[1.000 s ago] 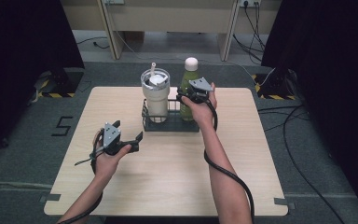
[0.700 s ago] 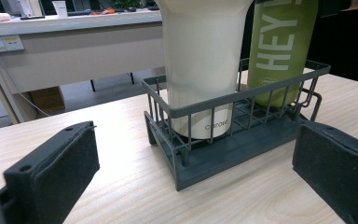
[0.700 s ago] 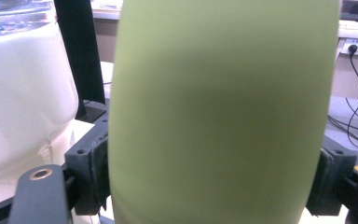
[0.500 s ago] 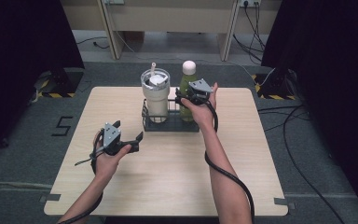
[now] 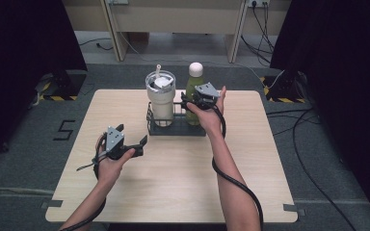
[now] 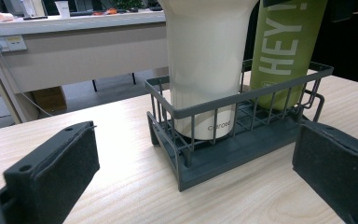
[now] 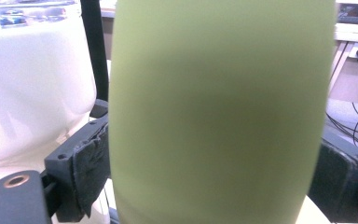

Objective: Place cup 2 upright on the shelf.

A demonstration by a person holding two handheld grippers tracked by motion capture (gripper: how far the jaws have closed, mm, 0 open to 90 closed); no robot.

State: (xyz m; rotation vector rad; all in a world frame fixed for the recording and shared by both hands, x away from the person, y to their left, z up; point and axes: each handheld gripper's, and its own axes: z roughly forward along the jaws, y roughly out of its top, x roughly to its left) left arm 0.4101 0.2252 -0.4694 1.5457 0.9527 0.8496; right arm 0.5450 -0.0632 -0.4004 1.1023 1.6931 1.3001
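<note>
While the tall green metal bottle (image 5: 193, 91) stands in the dark wire rack (image 5: 176, 129) beside the cream tumbler (image 5: 160, 98) | R gripper (image 5: 191, 99) jaws just opened round it, pads look off | L gripper (image 5: 137, 143) open, empty | bottle judged hard, smooth, slippery, maybe heavy; best held mid-body.

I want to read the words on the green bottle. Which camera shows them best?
The left gripper view: the green bottle shows big white letters, HEY. The high view shows the whole bottle, too small to read. The right gripper view shows a blurred green side.
</note>
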